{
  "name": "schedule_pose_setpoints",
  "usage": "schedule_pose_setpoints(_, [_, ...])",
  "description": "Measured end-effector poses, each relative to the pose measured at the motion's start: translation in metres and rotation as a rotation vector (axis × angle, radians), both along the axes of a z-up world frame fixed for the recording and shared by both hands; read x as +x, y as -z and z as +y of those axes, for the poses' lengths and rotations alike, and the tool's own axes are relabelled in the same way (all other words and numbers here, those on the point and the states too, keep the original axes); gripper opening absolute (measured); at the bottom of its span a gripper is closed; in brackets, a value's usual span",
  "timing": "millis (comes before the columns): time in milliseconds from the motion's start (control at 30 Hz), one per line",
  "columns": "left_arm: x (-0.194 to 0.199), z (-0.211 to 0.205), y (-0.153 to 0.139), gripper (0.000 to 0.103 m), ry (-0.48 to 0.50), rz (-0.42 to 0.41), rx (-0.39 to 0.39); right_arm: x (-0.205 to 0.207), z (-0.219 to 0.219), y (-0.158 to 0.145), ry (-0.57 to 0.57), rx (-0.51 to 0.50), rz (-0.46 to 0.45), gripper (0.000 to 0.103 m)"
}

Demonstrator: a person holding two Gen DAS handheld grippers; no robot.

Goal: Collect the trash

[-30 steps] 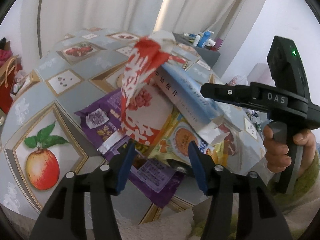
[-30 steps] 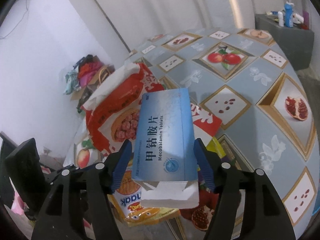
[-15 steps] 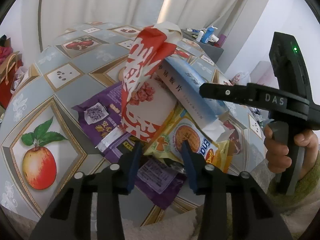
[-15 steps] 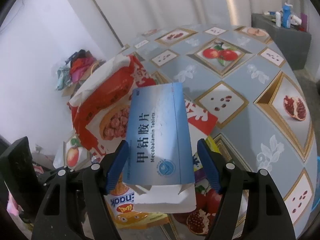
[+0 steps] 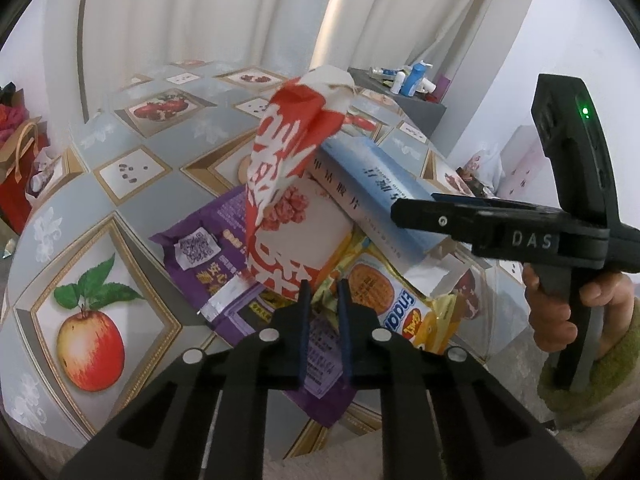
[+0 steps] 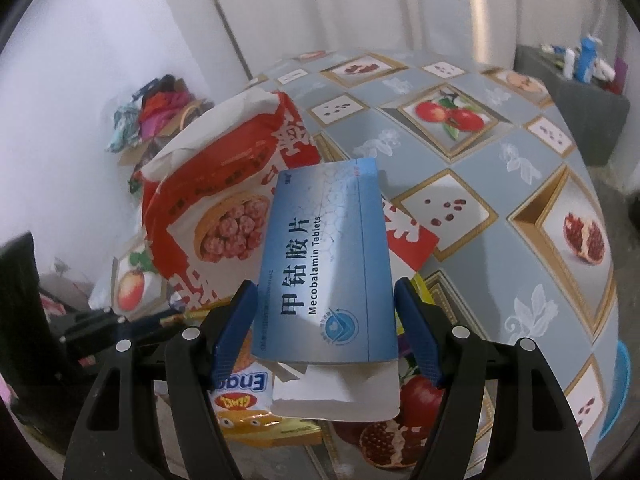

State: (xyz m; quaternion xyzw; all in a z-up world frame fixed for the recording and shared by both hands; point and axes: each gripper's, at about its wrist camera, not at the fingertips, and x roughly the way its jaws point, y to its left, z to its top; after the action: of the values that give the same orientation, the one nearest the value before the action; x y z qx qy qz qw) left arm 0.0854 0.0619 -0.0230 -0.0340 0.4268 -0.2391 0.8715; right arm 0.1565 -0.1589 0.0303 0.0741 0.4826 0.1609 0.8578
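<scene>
A pile of trash lies on the fruit-print table: a red and white snack bag [image 5: 288,184], a purple wrapper [image 5: 216,256], a yellow snack packet [image 5: 384,304] and a blue tablet box [image 5: 372,196]. My left gripper [image 5: 322,300] is nearly shut, pinching the wrappers at the pile's near edge, at the yellow packet's corner. My right gripper [image 6: 326,316] is open, its fingers either side of the blue box [image 6: 324,264] with small gaps. The red bag [image 6: 224,184] stands behind the box.
A dark side table with bottles [image 5: 404,80] stands at the back right. A red bag with clutter [image 5: 20,152] sits on the floor at left. The table edge [image 5: 60,420] is close below my left gripper. Curtains hang behind.
My left gripper has closed from wide open to nearly shut on the wrappers at the pile's edge. My right gripper has opened slightly around the blue box, which tilted a little.
</scene>
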Motion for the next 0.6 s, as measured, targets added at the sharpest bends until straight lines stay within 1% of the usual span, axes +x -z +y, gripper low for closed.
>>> schedule_pose_setpoints(167, [0.0, -0.001, -0.004, 0.011, 0.003, -0.024, 0.014, 0.001, 0.004, -0.005, -0.05, -0.056, -0.024, 0.068])
schedule_pose_setpoints(333, [-0.001, -0.003, -0.006, 0.011, 0.005, -0.043, 0.029, 0.001, 0.012, -0.007, -0.121, -0.125, -0.049, 0.074])
schedule_pose_setpoints(500, [-0.001, -0.003, -0.006, 0.011, -0.001, -0.052, 0.039, 0.005, 0.015, 0.001, -0.153, -0.173, -0.044, 0.075])
schedule_pose_setpoints(600, [-0.001, -0.004, -0.006, 0.011, -0.002, -0.062, 0.049, 0.008, 0.012, 0.008, -0.153, -0.175, -0.032, 0.075])
